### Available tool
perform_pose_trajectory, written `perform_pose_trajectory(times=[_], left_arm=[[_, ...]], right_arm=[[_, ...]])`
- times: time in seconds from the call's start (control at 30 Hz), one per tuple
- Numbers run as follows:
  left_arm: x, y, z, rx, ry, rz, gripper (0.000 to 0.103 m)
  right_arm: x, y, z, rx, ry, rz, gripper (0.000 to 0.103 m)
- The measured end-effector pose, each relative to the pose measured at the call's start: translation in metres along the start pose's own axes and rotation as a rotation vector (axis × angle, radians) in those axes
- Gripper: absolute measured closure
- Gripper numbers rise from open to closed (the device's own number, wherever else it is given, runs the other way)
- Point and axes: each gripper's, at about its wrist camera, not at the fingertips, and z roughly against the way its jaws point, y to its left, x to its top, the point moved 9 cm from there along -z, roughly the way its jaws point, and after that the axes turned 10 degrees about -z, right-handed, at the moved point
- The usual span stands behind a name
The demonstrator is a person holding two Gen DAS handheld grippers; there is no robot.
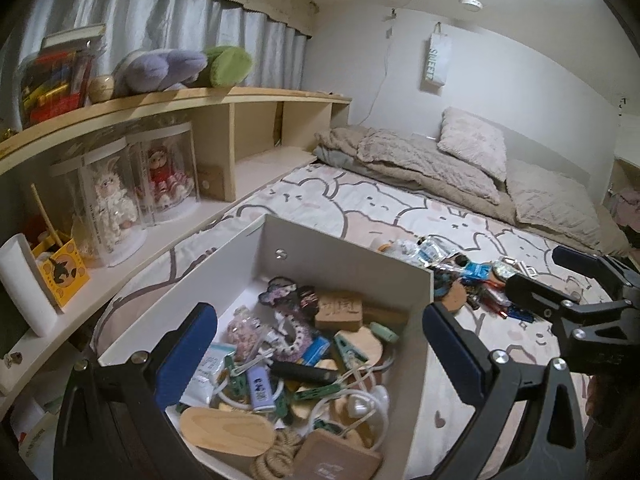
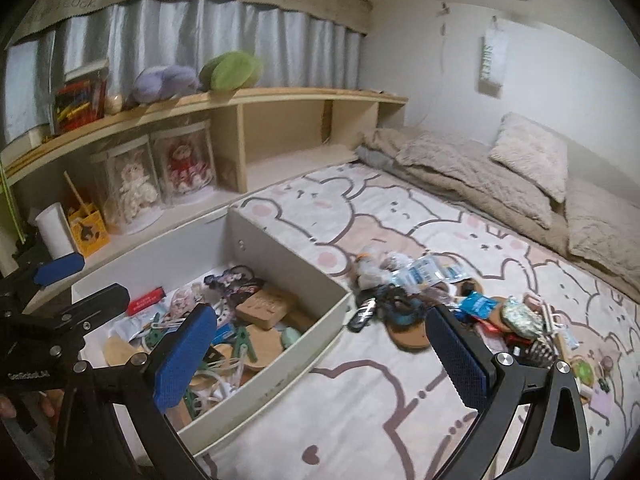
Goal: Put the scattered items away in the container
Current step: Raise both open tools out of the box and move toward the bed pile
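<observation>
Scattered items [image 2: 452, 304] heaped on the bedsheet [image 2: 400, 420], straight ahead of the right gripper [image 2: 320, 356] and a little to its right, beyond the fingertips. Container [image 2: 304, 344], a white box already well filled, down to that gripper's left, its near wall just beside the left finger. Heap strung out in a band running from the box's far corner away to the right, so long axis crosswise to the right gripper's reach. Right gripper empty, fingers spread wide apart. Left gripper [image 1: 320, 354] likewise spread and empty, poised over the box interior, heap [image 1: 472, 280] off past the box wall to its right. Nearer by judgement: right gripper. Closest pieces likely the tan sandal-shaped piece [image 2: 412, 336] and black fob [image 2: 362, 312], lying between the 2 fingertips.
</observation>
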Motion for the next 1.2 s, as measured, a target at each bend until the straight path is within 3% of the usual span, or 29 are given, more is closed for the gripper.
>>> perform_pose_trajectory(times=[0.7, 1.2], left_arm=[[0.063, -0.114, 0.002, -0.144, -0.121, -0.120, 0.000], [0.091, -0.188, -0.012, -0.250, -0.186, -0.144, 0.000]], right_arm=[[0.008, -0.112, 0.060, -0.175, -0.099, -0.118, 0.000], [0.000, -0.202, 0.092, -0.323, -0.150, -0.199, 0.000]])
